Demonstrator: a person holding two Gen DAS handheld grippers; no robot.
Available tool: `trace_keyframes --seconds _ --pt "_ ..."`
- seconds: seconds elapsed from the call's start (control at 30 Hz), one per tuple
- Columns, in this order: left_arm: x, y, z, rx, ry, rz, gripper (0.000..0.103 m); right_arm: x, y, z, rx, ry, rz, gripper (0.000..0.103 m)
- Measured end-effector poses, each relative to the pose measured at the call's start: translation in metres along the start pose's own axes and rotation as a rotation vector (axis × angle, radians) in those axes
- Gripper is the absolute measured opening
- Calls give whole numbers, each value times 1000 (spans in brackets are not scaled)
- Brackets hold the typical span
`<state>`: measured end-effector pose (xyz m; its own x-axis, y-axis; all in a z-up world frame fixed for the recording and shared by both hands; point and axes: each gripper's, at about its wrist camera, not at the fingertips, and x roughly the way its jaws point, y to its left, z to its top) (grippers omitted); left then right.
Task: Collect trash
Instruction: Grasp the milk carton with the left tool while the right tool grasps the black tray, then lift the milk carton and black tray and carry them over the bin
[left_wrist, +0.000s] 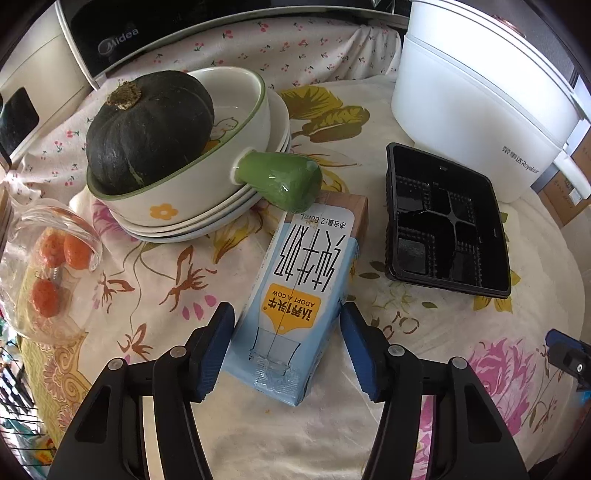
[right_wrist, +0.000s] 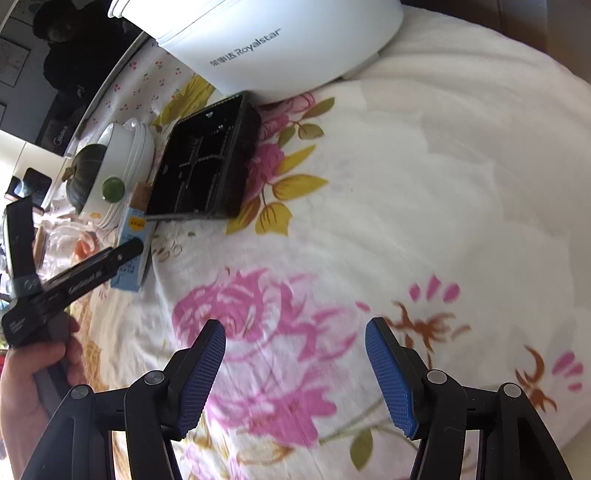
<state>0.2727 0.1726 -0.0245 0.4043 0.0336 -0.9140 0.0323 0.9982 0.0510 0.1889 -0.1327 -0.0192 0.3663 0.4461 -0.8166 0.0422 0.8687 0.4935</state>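
One light blue milk carton (left_wrist: 295, 295) with black Chinese characters and a yellow label, lying flat on the floral-cloth table (left_wrist: 258, 424), brown end toward the far side, near end between the blue pads of the left tongs (left_wrist: 287, 347). Left tongs spread apart, pads just beside the carton sides, contact not clear. One black plastic compartment tray (left_wrist: 447, 221) to the right. Right tongs (right_wrist: 295, 376) also spread apart, over bare cloth. Far left: one dark green pumpkin (left_wrist: 147, 129) in one cream bowl with green handle (left_wrist: 221, 173), on a stack of plates. One white cooker (left_wrist: 480, 85) far right.
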Motion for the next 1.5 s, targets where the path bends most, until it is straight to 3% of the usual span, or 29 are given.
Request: trace_keyframes --seconds 0.13,0.3,0.4,0.63,0.67,0.7,0.8,0.93,1.17,1.33,1.5 --pt "-2 -5 -2 23 2 14 60 18 13 22 11 -41 13 68" --pt "-2 -5 -1 7 4 0 60 37 19 45 38 -58 26 48" --pt "-5 -2 -3 -8 9 -9 59 44 22 53 70 -76 44 46" --pt "-19 13 -7 -85 4 -38 57 65 48 59 -31 -85 9 39" --pt "-22 13 -7 -83 1 -36 57 70 53 58 -57 -77 -10 30" --pt "-25 12 -8 -80 -3 -38 56 73 57 57 -83 -65 -37 13" --pt "-35 6 -14 -74 -17 -46 56 72 58 54 -78 -50 -43 6" --pt "-52 -5 -25 -77 -35 -88 54 59 55 49 -52 -55 -35 5" --pt "-79 -21 -41 -192 -53 -171 52 33 40 35 -3 -41 -33 5" --pt "-92 -34 -46 -285 -69 -297 51 -4 20 29 61 -67 -3 5" --pt "-109 -58 -55 -339 -90 -432 51 -43 3 23 49 -109 -37 5"
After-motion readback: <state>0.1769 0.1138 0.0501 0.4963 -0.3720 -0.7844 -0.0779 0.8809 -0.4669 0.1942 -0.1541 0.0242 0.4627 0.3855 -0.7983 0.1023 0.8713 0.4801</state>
